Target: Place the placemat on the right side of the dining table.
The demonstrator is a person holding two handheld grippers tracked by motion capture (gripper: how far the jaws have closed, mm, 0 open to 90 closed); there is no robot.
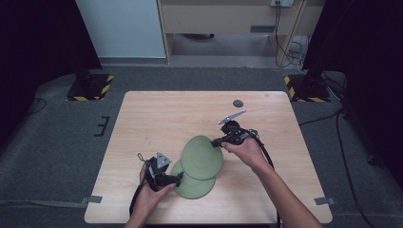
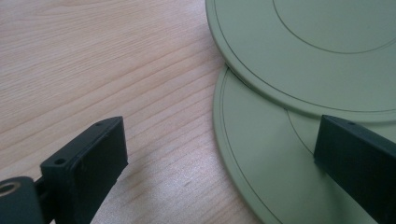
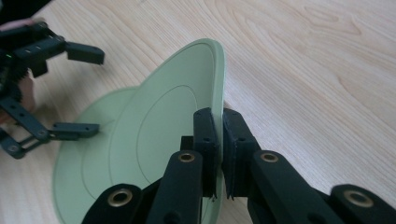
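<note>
Two round, flat sage-green plates are seen near the table's (image 1: pixel 142 114) front edge: the lower plate (image 1: pixel 195 187) lies flat, the upper plate (image 1: pixel 202 156) is tilted, overlapping it.

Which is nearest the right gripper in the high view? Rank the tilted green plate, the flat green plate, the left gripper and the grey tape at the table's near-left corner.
1. Tilted green plate: clamped in the jaws of the right gripper.
2. Flat green plate: beneath it, toward the person.
3. Left gripper: at that plate's left edge.
4. Grey tape: near-left corner.
</note>
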